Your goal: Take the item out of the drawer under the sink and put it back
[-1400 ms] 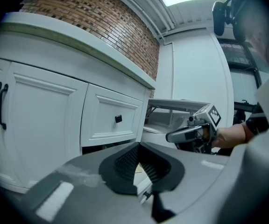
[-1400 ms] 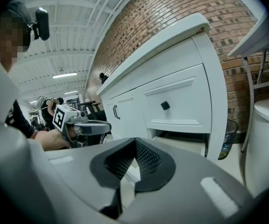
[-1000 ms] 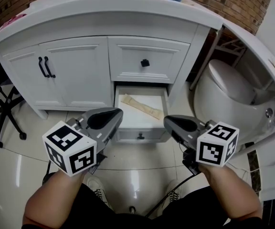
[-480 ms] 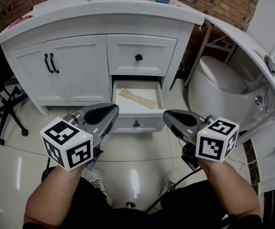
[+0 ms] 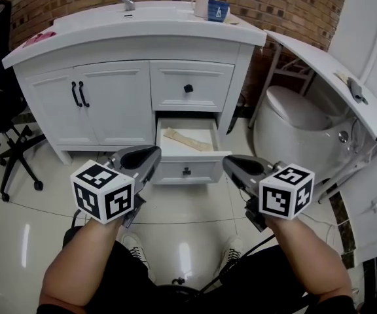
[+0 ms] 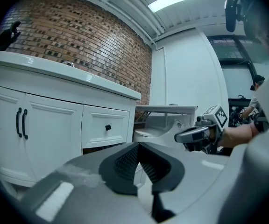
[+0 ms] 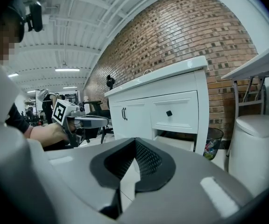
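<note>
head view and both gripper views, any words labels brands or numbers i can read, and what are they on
No words, brands or numbers can be read in any view.
Blue box on the counter: a pale mark on its face, too small to read.
Left cube on the left gripper: black-and-white square patterns only, no text.
Right cube on the right gripper: black-and-white square patterns only, no text.

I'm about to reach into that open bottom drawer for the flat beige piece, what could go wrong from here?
The beige piece lies flat on the floor of the open drawer, so jaws may slide over it or push it back. Both the left hand-held gripper and right hand-held gripper have jaws together; they need opening first. The closed upper drawer sits just above the opening and could get bumped.
</note>
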Demonstrator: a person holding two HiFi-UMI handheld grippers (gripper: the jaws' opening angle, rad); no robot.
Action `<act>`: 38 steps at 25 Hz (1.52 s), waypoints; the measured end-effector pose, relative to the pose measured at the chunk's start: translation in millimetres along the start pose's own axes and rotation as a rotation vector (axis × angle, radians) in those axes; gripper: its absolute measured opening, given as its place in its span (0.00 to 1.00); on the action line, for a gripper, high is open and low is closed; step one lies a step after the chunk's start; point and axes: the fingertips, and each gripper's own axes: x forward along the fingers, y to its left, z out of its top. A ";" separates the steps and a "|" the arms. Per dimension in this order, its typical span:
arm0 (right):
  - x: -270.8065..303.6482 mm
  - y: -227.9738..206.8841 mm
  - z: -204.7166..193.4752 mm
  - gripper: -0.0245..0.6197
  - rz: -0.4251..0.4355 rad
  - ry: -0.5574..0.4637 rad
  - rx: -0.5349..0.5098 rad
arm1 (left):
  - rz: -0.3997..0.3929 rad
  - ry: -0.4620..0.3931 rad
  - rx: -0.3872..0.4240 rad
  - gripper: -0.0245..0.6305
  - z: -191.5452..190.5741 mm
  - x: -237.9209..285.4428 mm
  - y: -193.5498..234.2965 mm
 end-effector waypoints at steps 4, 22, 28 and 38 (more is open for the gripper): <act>1.5 4.4 -3.3 0.05 0.005 0.009 -0.009 | -0.009 0.009 -0.005 0.05 -3.7 0.2 -2.4; 6.7 9.1 -4.3 0.05 0.029 0.019 -0.009 | -0.029 0.019 0.008 0.05 -6.4 -1.2 -6.7; 4.6 10.3 -2.3 0.05 0.032 0.014 -0.006 | -0.025 0.019 0.005 0.05 -6.1 -1.9 -6.3; 7.4 13.3 -3.9 0.05 0.042 0.020 -0.011 | -0.021 0.018 0.010 0.05 -6.0 -3.0 -6.0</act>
